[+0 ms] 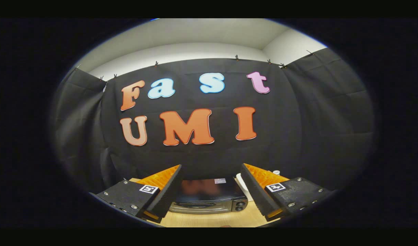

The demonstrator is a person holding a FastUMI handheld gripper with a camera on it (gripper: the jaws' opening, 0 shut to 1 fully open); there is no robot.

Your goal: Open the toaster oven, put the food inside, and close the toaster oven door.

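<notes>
While the surface (pixel 212 220) lies low ahead, the oven (pixel 209 200) sits toward its far edge, door shut, front facing the tongs (pixel 210 186). A white item (pixel 245 186) stands just right of it; cannot tell what. Tongs released, fingers spread wide and grasping nothing, held high and well back, likely lining up on the door handle.

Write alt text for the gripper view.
The gripper is open, its fingers spread to either side of a closed toaster oven that sits just ahead on a wooden table. A black cloth wall hangs behind.
</notes>
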